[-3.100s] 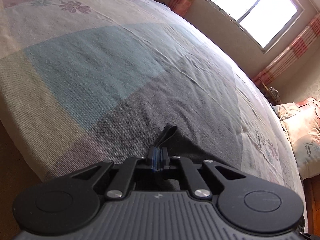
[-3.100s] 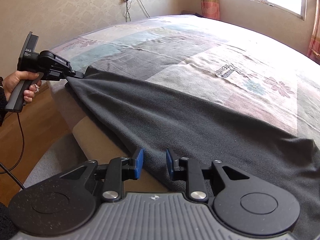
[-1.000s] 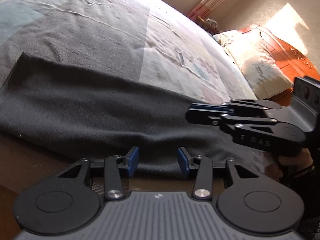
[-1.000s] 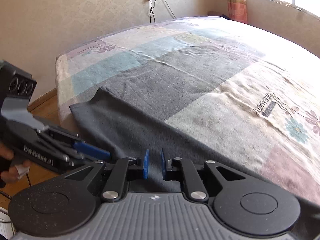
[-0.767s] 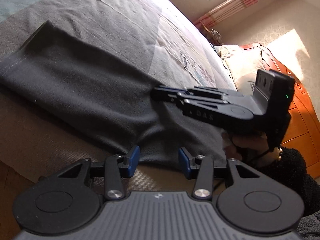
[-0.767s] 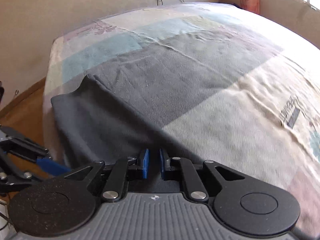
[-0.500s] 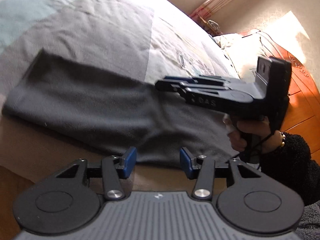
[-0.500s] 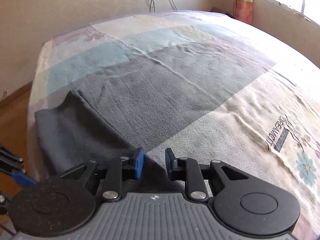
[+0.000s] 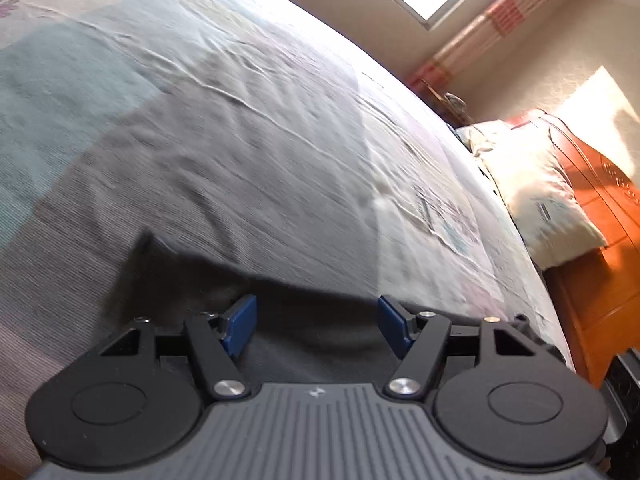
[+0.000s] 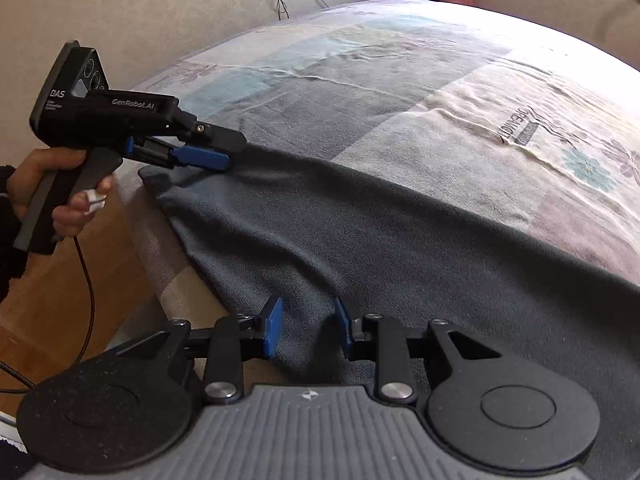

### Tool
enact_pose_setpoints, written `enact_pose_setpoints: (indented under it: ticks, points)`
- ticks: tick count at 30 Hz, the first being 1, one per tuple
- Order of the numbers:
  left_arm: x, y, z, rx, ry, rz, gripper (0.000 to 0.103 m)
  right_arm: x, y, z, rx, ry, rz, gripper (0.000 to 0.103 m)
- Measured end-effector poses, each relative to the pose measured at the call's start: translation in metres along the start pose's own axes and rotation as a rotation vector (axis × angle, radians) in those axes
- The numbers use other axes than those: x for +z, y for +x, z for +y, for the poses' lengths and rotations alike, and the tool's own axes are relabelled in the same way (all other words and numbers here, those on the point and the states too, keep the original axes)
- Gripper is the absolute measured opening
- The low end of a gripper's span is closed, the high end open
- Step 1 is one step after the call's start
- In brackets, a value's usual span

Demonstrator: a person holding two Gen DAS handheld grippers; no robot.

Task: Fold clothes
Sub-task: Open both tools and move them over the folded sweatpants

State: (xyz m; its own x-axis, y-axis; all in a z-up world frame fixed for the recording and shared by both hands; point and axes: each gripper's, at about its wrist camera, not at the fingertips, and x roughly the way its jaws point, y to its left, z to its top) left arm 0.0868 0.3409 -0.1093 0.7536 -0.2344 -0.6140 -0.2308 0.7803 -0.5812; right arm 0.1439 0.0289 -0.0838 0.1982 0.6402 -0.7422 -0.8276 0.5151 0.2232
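A dark grey garment point(image 10: 360, 240) lies stretched in a long band along the near edge of the bed, partly hanging over the side. My right gripper point(image 10: 308, 326) is open, low over the middle of that band with cloth under and between its blue pads point(image 10: 272, 326). My left gripper point(image 10: 233, 152), held by a hand point(image 10: 48, 184), sits at the garment's left corner. In the left wrist view my left gripper point(image 9: 316, 326) is wide open, and the dark garment point(image 9: 312, 332) fills the gap between its fingers.
A patchwork bedsheet point(image 10: 460, 112) in grey, teal and cream covers the bed. A pillow point(image 9: 536, 196) and an orange wooden headboard point(image 9: 600, 248) are at the right. A wooden floor point(image 10: 60, 300) and a cable point(image 10: 84, 276) lie below the bed's edge.
The left gripper has swung left to the garment's corner and stays open. The right gripper has opened wider and now looks along the bed's edge, with the left gripper in its view.
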Motion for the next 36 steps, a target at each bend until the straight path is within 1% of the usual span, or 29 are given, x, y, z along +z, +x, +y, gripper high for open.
enact_pose_setpoints:
  ticks: [2, 4, 5, 7, 8, 11, 12, 14, 15, 16, 17, 18, 22, 23, 26, 28, 29, 31, 32, 33, 34, 35, 36]
  points:
    - [0.01, -0.002, 0.009, 0.019, -0.025, -0.015, 0.066, -0.003, -0.002, -0.002, 0.002, 0.025, -0.011, 0.033]
    - [0.008, -0.009, -0.002, -0.008, -0.007, -0.019, 0.064, -0.006, -0.003, -0.003, 0.005, 0.044, -0.02, 0.035]
    - [0.006, -0.013, -0.009, -0.024, 0.004, -0.02, 0.064, -0.006, -0.003, -0.002, 0.005, 0.043, -0.022, 0.038]
    - [0.002, -0.02, -0.022, -0.056, 0.027, -0.023, 0.071, -0.007, -0.004, 0.0, 0.004, 0.036, -0.025, 0.04]
    - [-0.003, -0.021, -0.029, -0.089, 0.036, -0.009, 0.072, -0.008, -0.004, 0.001, 0.004, 0.035, -0.028, 0.042]
    - [-0.027, -0.014, -0.041, -0.12, 0.056, 0.054, 0.073, -0.009, -0.004, 0.003, 0.005, 0.035, -0.035, 0.047]
    - [-0.034, -0.011, -0.044, -0.128, 0.063, 0.076, 0.073, -0.009, -0.004, 0.003, 0.005, 0.034, -0.036, 0.047]
    - [-0.046, -0.016, -0.033, -0.087, 0.035, 0.064, 0.073, -0.009, -0.004, 0.004, 0.005, 0.031, -0.038, 0.047]
    - [-0.051, -0.019, -0.026, -0.064, 0.018, 0.054, 0.069, -0.009, -0.005, 0.004, 0.005, 0.032, -0.039, 0.047]
    - [-0.057, -0.022, -0.019, -0.041, 0.001, 0.045, 0.068, -0.01, -0.006, 0.003, 0.005, 0.035, -0.04, 0.047]
    - [-0.058, -0.029, -0.012, -0.003, -0.022, 0.029, 0.068, -0.01, -0.007, 0.003, 0.004, 0.038, -0.041, 0.047]
    - [-0.057, -0.034, -0.011, 0.022, -0.025, 0.027, 0.068, -0.01, -0.007, 0.002, 0.002, 0.041, -0.043, 0.047]
    - [-0.051, -0.05, -0.014, 0.102, -0.013, 0.031, 0.067, -0.009, -0.007, 0.002, -0.004, 0.056, -0.043, 0.047]
    - [-0.049, -0.052, -0.022, 0.102, 0.019, 0.026, 0.067, -0.008, -0.008, 0.003, -0.008, 0.058, -0.043, 0.05]
    - [-0.043, -0.048, -0.044, 0.035, 0.101, -0.008, 0.072, -0.006, -0.014, 0.012, -0.028, 0.029, -0.058, 0.055]
    - [-0.04, -0.035, -0.05, 0.002, 0.108, 0.004, 0.073, -0.005, -0.018, 0.016, -0.035, 0.009, -0.066, 0.057]
    - [-0.04, -0.027, -0.05, 0.006, 0.106, 0.015, 0.073, -0.005, -0.02, 0.017, -0.031, 0.007, -0.067, 0.06]
    - [-0.041, -0.016, -0.042, 0.096, 0.117, 0.021, 0.072, -0.007, -0.023, 0.016, -0.029, 0.015, -0.055, 0.062]
    - [-0.042, -0.01, -0.038, 0.145, 0.124, 0.023, 0.069, -0.009, -0.025, 0.015, -0.03, 0.022, -0.047, 0.062]
    - [-0.04, -0.011, -0.034, 0.148, 0.112, 0.014, 0.069, -0.012, -0.027, 0.013, -0.027, 0.031, -0.037, 0.062]
    - [-0.038, -0.014, -0.031, 0.138, 0.095, 0.001, 0.07, -0.016, -0.029, 0.01, -0.023, 0.041, -0.025, 0.067]
    - [-0.037, -0.015, -0.034, 0.144, 0.094, 0.0, 0.07, -0.022, -0.03, 0.007, -0.017, 0.059, -0.006, 0.075]
    - [-0.036, -0.015, -0.039, 0.154, 0.099, 0.003, 0.068, -0.029, -0.031, 0.003, -0.01, 0.083, 0.018, 0.076]
